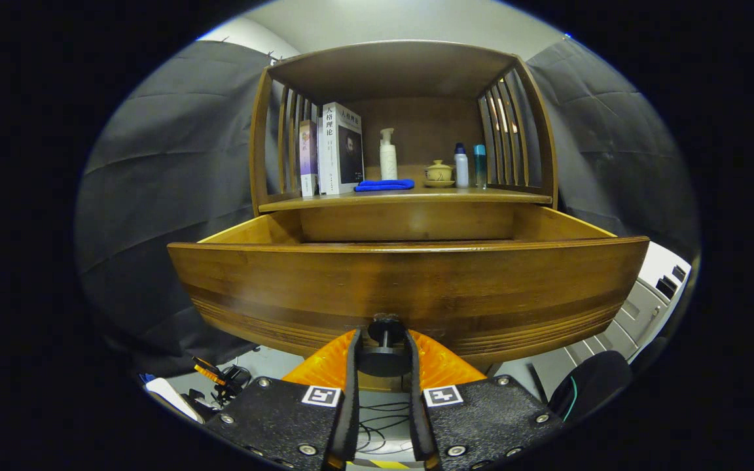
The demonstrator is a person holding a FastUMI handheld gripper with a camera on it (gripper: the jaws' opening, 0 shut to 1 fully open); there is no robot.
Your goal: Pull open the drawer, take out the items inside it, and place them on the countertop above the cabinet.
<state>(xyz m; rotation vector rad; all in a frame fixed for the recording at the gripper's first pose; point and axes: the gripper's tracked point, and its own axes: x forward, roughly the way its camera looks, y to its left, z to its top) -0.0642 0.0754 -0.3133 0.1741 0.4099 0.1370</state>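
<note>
Below the countertop (410,196), gripper (382,340) clamps the knob (385,350); drawer (410,288) stands open.

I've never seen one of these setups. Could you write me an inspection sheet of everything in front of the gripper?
Surface: countertop holds books, pump bottle, blue cloth, teacup, two small bottles.
Job's things: drawer pulled open; contents hidden behind its front.
Clutter: nothing seen.
Gripper: gripper closed around the drawer knob.
Cables: loose wires on the floor below.
Surroundings: dark cloth walls, white unit beside the cabinet.
</note>
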